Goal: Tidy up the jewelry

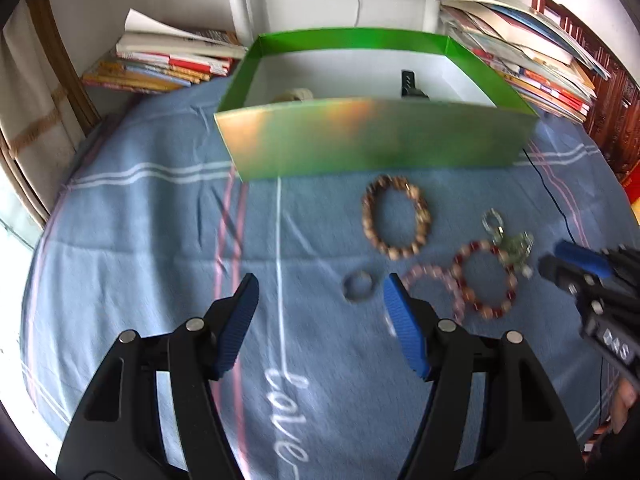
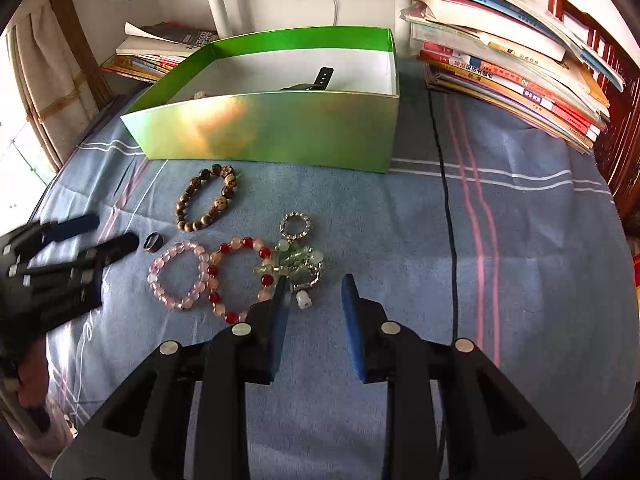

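Jewelry lies on a blue cloth in front of an open green box (image 1: 372, 136) (image 2: 280, 128). There is a brown bead bracelet (image 1: 396, 216) (image 2: 208, 200), a pink bead bracelet (image 1: 436, 280) (image 2: 178, 274), a red-and-peach bead bracelet (image 1: 484, 280) (image 2: 236, 280), a green charm keychain (image 1: 512, 244) (image 2: 300, 260) and a small dark ring (image 1: 359, 286) (image 2: 153, 242). My left gripper (image 1: 320, 292) (image 2: 108, 236) is open and empty, the ring between its fingers. My right gripper (image 2: 314, 294) (image 1: 560, 260) is open and empty, just short of the keychain.
The box holds a black watch (image 1: 412, 86) (image 2: 316, 80) and a pale item (image 1: 294, 94). Book stacks stand at the back left (image 1: 168, 60) and back right (image 2: 508, 60). A black cable (image 2: 446, 208) runs across the cloth right of the jewelry.
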{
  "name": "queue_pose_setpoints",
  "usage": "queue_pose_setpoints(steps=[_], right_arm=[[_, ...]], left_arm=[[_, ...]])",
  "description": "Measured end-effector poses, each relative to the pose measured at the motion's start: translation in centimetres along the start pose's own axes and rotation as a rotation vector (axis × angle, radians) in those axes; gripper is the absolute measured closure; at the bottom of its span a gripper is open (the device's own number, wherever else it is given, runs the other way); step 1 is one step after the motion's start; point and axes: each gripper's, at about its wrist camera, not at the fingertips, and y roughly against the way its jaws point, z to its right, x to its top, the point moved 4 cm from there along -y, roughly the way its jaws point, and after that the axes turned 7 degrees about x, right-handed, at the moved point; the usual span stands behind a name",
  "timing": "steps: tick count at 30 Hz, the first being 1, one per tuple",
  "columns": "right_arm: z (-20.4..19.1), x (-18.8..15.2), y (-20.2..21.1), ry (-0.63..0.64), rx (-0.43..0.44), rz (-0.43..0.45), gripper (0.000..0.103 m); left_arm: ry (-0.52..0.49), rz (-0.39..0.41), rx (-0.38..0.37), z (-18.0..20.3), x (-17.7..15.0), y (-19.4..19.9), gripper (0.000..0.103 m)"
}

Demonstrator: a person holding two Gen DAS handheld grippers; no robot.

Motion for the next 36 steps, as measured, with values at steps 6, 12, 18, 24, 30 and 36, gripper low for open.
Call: queue_pose_setpoints(steps=[6,12,18,24,30,36], right_arm=[[-0.2,0.9,-1.9,-0.016,0.004,0.000,0.075],[-0.2,0.8,-1.3,-0.023,0.039,0.012,0.095],[1.6,1.6,2.2,-0.063,0.004,0.110,0.095],[2.4,1.5,4.1,-0.060,-0.037,0.141,0.095],[2.0,0.4,2.3,-0.061,0.012,0.081,0.095],[1.8,0.1,1.1,-0.054,0.006,0.049,0.095]], left_arm=[[-0.001,-0.036,-0.034,1.4,-1.7,-1.1,0.038],[-0.022,-0.045,-0.020,2.1,-1.9,-1.6,0.037],[-0.005,-0.052,-0.019,1.6,-2.0,-1.8,0.035],[0.005,-0.052,-0.020,1.2,-2.5,-1.6,0.034],[0.021,-0.057,0.005,0.7,-3.4,-1.1,0.032],[0.016,-0.044,0.022,0.8,-4.0,-0.7,0.032]])
